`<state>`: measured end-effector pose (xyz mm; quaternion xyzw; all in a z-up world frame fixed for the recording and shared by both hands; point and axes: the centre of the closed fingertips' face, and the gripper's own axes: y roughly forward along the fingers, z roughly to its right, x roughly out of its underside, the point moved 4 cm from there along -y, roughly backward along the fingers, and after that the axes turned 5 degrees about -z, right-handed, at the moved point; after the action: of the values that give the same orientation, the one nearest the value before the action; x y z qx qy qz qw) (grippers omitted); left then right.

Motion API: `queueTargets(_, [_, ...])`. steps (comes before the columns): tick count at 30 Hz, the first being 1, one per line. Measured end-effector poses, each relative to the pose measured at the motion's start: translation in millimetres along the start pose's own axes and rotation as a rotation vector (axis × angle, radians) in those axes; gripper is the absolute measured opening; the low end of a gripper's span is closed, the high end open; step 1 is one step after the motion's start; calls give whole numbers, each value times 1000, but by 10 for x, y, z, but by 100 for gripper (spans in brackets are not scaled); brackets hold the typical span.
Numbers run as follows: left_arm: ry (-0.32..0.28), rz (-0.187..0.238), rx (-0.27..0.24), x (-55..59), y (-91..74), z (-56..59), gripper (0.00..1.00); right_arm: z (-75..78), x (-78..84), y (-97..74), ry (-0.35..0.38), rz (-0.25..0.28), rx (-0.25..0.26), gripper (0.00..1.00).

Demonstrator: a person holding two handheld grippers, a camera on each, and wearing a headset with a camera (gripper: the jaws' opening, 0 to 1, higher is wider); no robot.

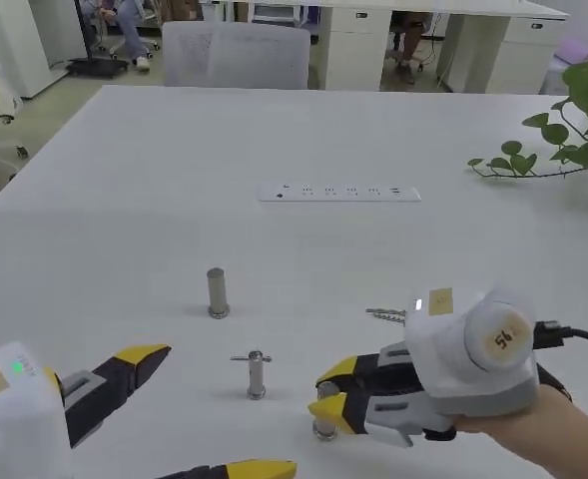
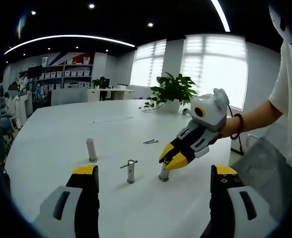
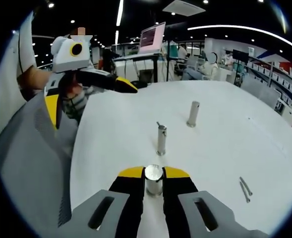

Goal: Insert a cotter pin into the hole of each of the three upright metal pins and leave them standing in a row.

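Three metal pins stand upright in a slanted row on the white table [image 1: 114, 200]. The far pin [image 1: 216, 292] [image 2: 91, 149] [image 3: 193, 113] is bare. A cotter pin crosses the top of the middle pin [image 1: 256, 374] [image 2: 131, 171] [image 3: 161, 140]. My right gripper [image 1: 329, 396] [image 3: 154, 174] is shut on the top of the near pin [image 1: 324, 427] [image 2: 164, 171] [image 3: 154, 180]. My left gripper [image 1: 199, 419] [image 2: 154, 172] hovers wide open near the table's front edge, left of the row, with nothing between its fingers. Loose cotter pins [image 1: 385, 315] [image 2: 150, 142] [image 3: 245, 188] lie behind the right gripper.
A white power strip [image 1: 339, 193] lies at mid-table. A leafy plant [image 1: 563, 130] reaches in from the far right edge. A grey chair [image 1: 236, 55] stands behind the table's far side. The left gripper [image 3: 86, 96] and a hand appear at the upper left of the right gripper view.
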<state>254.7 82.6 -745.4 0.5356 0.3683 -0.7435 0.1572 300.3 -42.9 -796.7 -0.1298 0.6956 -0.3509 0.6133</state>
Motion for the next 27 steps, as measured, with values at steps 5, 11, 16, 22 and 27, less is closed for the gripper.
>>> queueTargets(5, [0, -6, 2, 16, 1, 6, 93, 2, 15, -10, 10, 12, 2, 13])
queueTargets(11, [0, -4, 4, 18, 3, 23, 94, -1, 13, -8, 4, 17, 0, 14])
queueTargets(16, [3, -4, 3, 14, 1, 23, 94, -5, 12, -8, 5, 14, -6, 15])
queueTargets(22, [8, -2, 1, 0, -11, 25, 94, -13, 0, -10, 9, 31, -14, 17])
queueTargets(27, [9, -2, -1, -2, -18, 35, 94, -21, -34, -21, 13, 39, -22, 21])
